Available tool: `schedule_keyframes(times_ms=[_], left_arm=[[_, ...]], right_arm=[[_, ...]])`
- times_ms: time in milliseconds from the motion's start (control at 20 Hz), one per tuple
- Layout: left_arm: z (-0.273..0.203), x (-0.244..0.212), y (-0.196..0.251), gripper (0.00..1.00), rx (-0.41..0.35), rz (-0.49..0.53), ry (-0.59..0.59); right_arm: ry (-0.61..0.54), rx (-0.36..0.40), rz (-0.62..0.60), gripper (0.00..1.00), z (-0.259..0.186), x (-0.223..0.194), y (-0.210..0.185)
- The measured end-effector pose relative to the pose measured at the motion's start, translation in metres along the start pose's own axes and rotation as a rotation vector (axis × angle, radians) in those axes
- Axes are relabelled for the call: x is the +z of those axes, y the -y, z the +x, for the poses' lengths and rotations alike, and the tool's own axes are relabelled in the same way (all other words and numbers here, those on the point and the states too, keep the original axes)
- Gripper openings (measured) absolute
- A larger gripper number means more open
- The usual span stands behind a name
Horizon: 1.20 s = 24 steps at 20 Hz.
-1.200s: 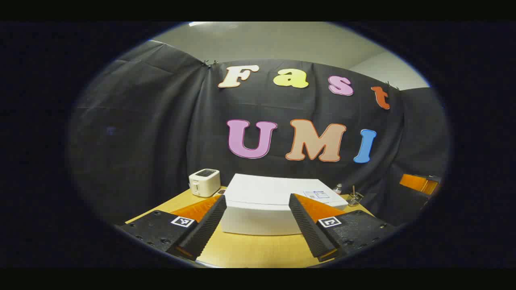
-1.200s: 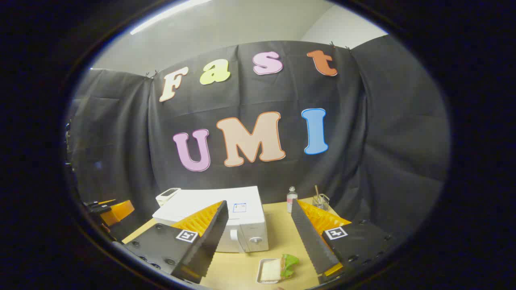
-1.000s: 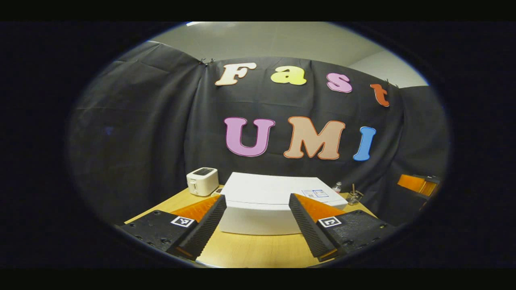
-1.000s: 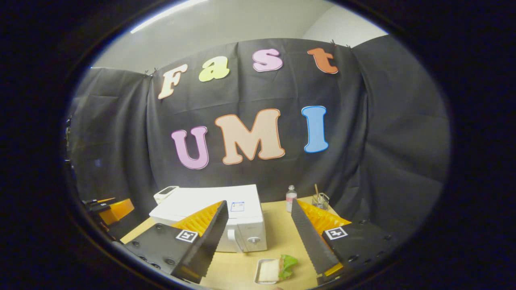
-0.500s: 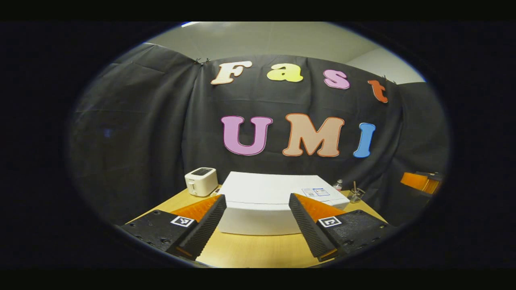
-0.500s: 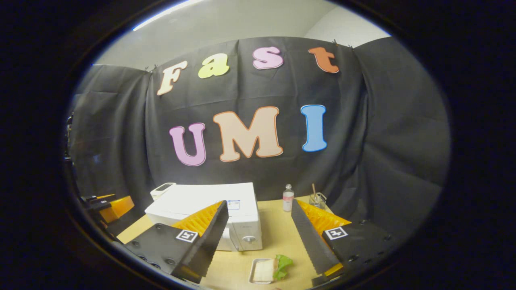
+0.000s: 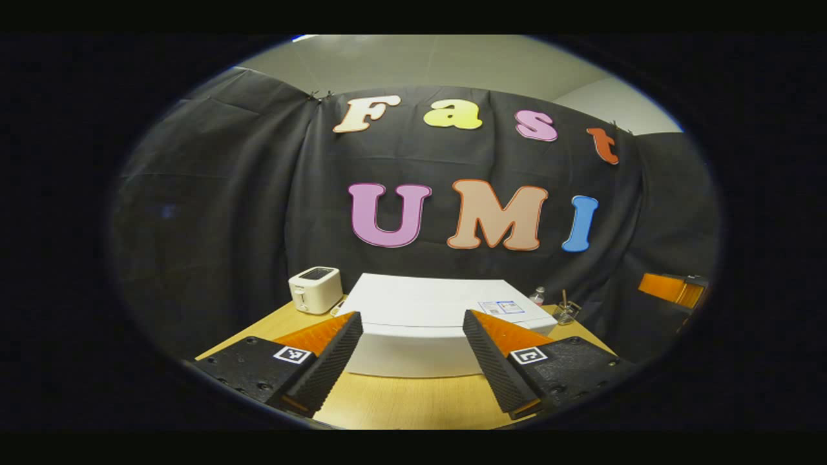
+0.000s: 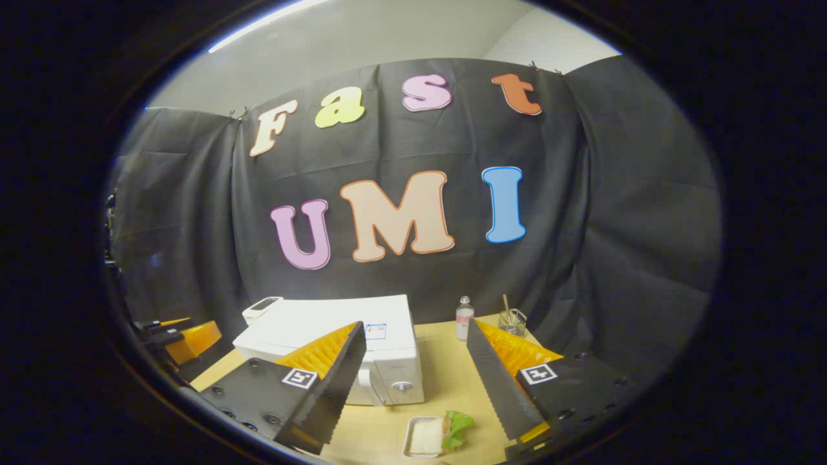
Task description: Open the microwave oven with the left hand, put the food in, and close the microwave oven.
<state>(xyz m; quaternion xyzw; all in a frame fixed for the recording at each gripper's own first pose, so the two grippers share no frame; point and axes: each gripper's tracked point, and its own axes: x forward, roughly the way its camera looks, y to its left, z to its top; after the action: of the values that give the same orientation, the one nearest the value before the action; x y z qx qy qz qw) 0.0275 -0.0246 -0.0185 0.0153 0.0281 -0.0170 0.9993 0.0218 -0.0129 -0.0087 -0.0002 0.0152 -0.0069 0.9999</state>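
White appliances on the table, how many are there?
2: the microwave oven at the table's middle, and a toaster beyond its left rear corner. More may be hidden behind the microwave.

small label on the microwave top, print perhaps too blurred to read

A toaster stands at the counter's far left; a small bottle and glass stand at its far right.

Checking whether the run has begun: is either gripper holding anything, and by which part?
Nothing is held. The left gripper and right gripper are both open, short of the white box-shaped microwave oven.
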Motion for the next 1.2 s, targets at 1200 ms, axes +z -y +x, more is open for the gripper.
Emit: schedule_keyframes(times_ms=[1200], left_arm=[[0.056, -0.220, 0.135, 0.96, -0.254, 0.000, -0.497]], right_arm=[[-0.071, -0.208, 0.047, 0.97, -0.034, -0.031, 0.095]])
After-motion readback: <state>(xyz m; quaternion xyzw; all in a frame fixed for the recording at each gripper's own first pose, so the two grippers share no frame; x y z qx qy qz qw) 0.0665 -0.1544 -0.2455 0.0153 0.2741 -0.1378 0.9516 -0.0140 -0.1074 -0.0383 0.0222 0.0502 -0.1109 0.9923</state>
